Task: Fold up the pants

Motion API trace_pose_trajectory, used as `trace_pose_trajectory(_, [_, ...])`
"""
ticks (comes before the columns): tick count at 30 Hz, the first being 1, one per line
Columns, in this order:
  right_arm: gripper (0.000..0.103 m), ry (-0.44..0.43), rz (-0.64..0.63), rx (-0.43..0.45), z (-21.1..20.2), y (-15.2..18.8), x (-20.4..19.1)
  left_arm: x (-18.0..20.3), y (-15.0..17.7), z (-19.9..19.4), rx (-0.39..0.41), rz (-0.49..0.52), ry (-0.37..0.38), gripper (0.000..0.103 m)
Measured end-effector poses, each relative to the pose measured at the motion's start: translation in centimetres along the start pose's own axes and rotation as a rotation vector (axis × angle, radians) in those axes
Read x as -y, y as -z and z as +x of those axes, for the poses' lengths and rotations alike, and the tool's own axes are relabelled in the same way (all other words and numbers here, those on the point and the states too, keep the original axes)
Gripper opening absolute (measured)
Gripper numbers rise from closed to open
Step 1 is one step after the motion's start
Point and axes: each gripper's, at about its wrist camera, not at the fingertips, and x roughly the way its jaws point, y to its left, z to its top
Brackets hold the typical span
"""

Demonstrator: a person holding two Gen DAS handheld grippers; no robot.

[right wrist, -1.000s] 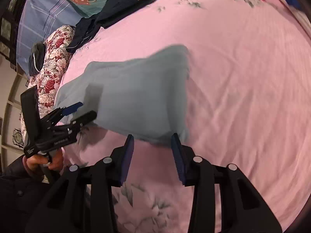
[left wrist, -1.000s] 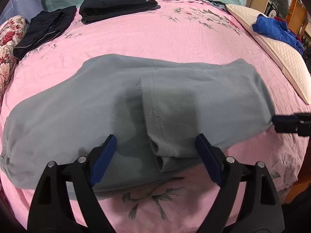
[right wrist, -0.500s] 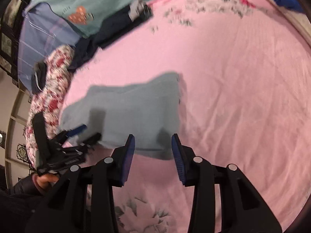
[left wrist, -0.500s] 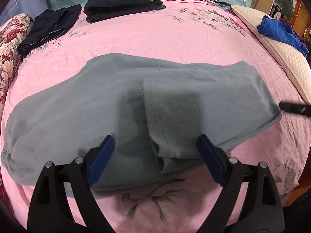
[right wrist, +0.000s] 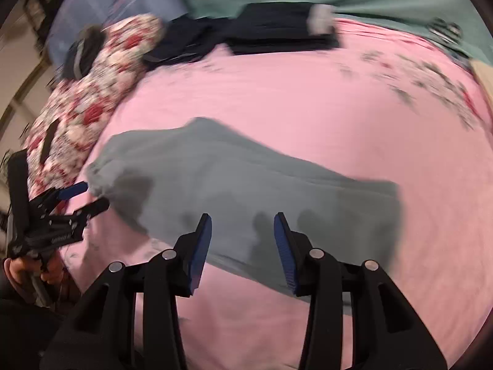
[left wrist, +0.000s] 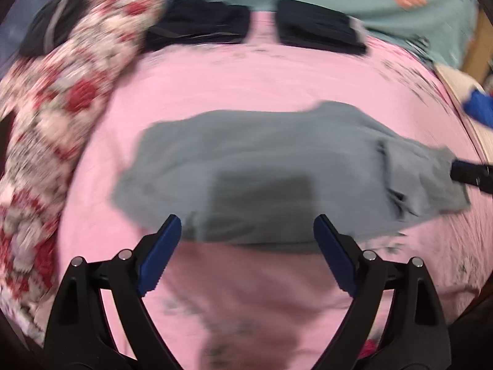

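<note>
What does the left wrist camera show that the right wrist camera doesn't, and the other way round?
Only the left wrist view shows the blue garment on the cream pillow at the right edge.

Only the right wrist view shows the person's hand holding the left gripper from the side.

Both show the grey pants lying on the pink bedspread, two dark folded piles at the far end, the red floral quilt, and each view's own jaws open with nothing between them.
</note>
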Motion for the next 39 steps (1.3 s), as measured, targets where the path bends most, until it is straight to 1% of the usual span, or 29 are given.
trace_pose_trajectory(2, [0.043,-0.043,-0.086,-0.014,1.7,-0.8,-3.8,-4.1,0.2,-0.8,0.010,-0.094,-0.023,0.089])
trace_pose_trajectory(3, [0.043,-0.060,-0.145,-0.016,2.5,-1.3,-6.2,-7.0,0.4,-1.5,0.021,-0.157,-0.038,0.089])
trace_pose_trajectory(5, [0.045,-0.091,-0.247,-0.018,4.0,-2.1,-10.5,-10.6,1.0,-2.4,0.034,-0.220,-0.070,0.089])
trace_pose_trajectory(6, [0.047,-0.115,-0.305,-0.019,5.1,-2.5,-13.2,-11.8,1.2,-2.8,0.039,-0.236,-0.082,0.089])
trace_pose_trajectory(8, [0.047,-0.139,-0.362,-0.019,6.5,-3.0,-16.6,-14.4,1.7,-3.4,0.045,-0.262,-0.104,0.089])
trace_pose_trajectory(9, [0.047,-0.165,-0.395,-0.023,7.7,-3.5,-19.0,-15.3,2.0,-3.6,0.045,-0.267,-0.109,0.089])
trace_pose_trajectory(10, [0.047,-0.181,-0.411,-0.026,8.2,-3.6,-20.2,-16.2,2.2,-3.7,0.044,-0.272,-0.108,0.089])
trace_pose_trajectory(13, [0.047,-0.244,-0.439,-0.066,11.1,-4.4,-24.4,-17.9,2.8,-3.8,0.048,-0.291,-0.084,0.089])
trace_pose_trajectory(15, [0.047,-0.231,-0.452,-0.097,13.3,-4.8,-26.3,-18.9,3.0,-3.5,0.048,-0.309,-0.060,0.089])
trace_pose_trajectory(18, [0.047,-0.168,-0.469,-0.146,16.7,-4.9,-27.6,-19.4,3.4,-2.9,0.047,-0.328,-0.022,0.089])
trace_pose_trajectory(20, [0.047,-0.098,-0.491,-0.190,19.0,-5.0,-27.7,-19.5,3.7,-2.6,0.047,-0.339,0.002,0.089])
trace_pose_trajectory(21, [0.038,-0.091,-0.483,-0.199,19.5,-5.1,-27.4,-19.7,3.7,-2.5,0.052,-0.342,0.013,0.089])
trace_pose_trajectory(22, [0.032,-0.123,-0.419,-0.213,19.8,-5.6,-26.4,-19.7,3.8,-2.5,0.055,-0.343,0.020,0.091])
trace_pose_trajectory(23, [0.028,-0.174,-0.318,-0.228,19.8,-6.3,-24.9,-19.6,3.7,-2.5,0.060,-0.341,0.030,0.091])
trace_pose_trajectory(24, [0.020,-0.208,-0.242,-0.243,19.9,-6.6,-23.6,-19.5,3.6,-2.4,0.067,-0.335,0.037,0.091])
trace_pose_trajectory(25, [0.015,-0.238,-0.164,-0.257,20.0,-7.0,-22.5,-19.4,3.4,-2.3,0.071,-0.326,0.041,0.092])
trace_pose_trajectory(27, [0.013,-0.281,-0.047,-0.278,20.1,-7.3,-20.5,-19.1,2.7,-2.1,0.081,-0.302,0.057,0.092])
trace_pose_trajectory(29, [0.010,-0.292,0.009,-0.277,19.9,-7.4,-19.5,-18.5,1.5,-2.2,0.106,-0.256,0.081,0.091])
trace_pose_trajectory(30, [0.008,-0.278,0.016,-0.269,19.6,-7.3,-19.3,-17.9,0.6,-2.4,0.132,-0.220,0.105,0.090])
trace_pose_trajectory(32, [0.008,-0.252,-0.010,-0.258,19.2,-7.3,-19.5,-16.9,-0.9,-2.7,0.166,-0.150,0.159,0.090])
trace_pose_trajectory(33, [0.008,-0.230,-0.048,-0.258,19.0,-7.1,-20.1,-16.3,-1.8,-2.5,0.183,-0.114,0.199,0.090])
trace_pose_trajectory(35, [0.008,-0.206,-0.085,-0.259,19.2,-6.8,-20.8,-15.2,-3.6,-1.0,0.175,-0.049,0.257,0.084])
trace_pose_trajectory(36, [0.008,-0.197,-0.097,-0.264,19.3,-6.5,-21.0,-14.9,-4.1,-0.4,0.164,-0.028,0.282,0.074])
trace_pose_trajectory(38, [0.008,-0.189,-0.100,-0.259,19.4,-6.3,-20.9,-14.5,-5.4,1.6,0.120,-0.006,0.354,0.054])
trace_pose_trajectory(39, [0.008,-0.186,-0.098,-0.256,19.4,-6.0,-20.9,-14.4,-6.1,3.0,0.080,-0.005,0.387,0.052])
